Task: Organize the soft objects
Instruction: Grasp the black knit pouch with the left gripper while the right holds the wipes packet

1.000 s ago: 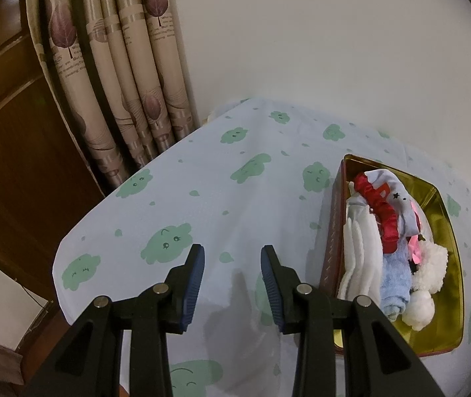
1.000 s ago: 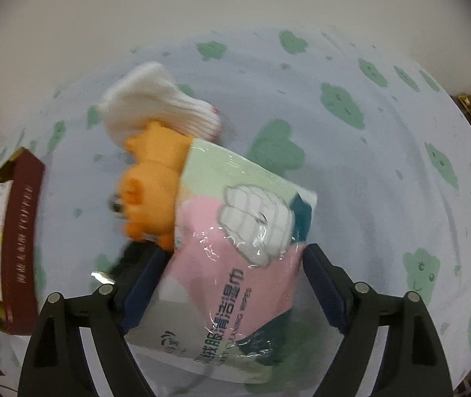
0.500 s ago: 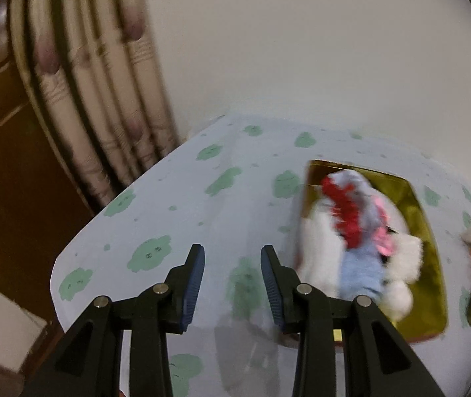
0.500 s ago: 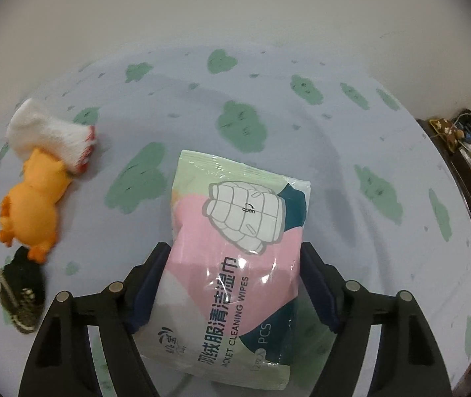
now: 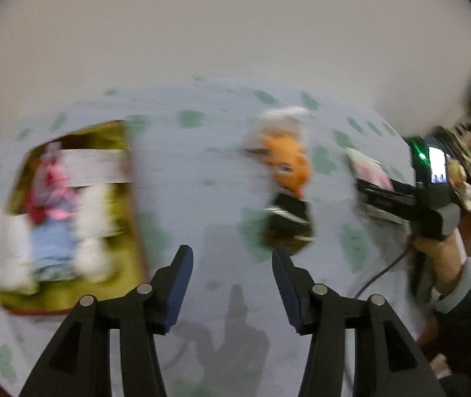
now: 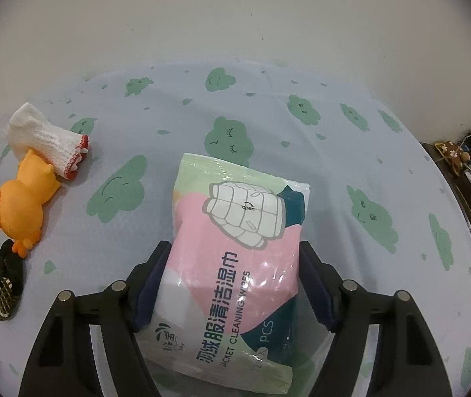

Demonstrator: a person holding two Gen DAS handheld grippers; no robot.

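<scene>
STEP: sorting soft items into gold tin [image 5: 129, 198] at table's left edge | LEFT tool [image 5: 232, 284]: jaws just opened, empty; you next close on black pouch [image 5: 288, 225] | RIGHT tool [image 6: 232, 281]: clamped on wipes pack [image 6: 235, 248], mid-table

A plain off-white wall [image 6: 235, 16] rose behind the table, bare and evenly lit. The table was covered by a pale blue cloth [image 6: 351, 152] printed with smiling green clouds. At the right edge stood a dark wooden shelf [image 6: 467, 178] crowded with small colourful objects, too small to identify; the left wrist view was motion-blurred.
</scene>
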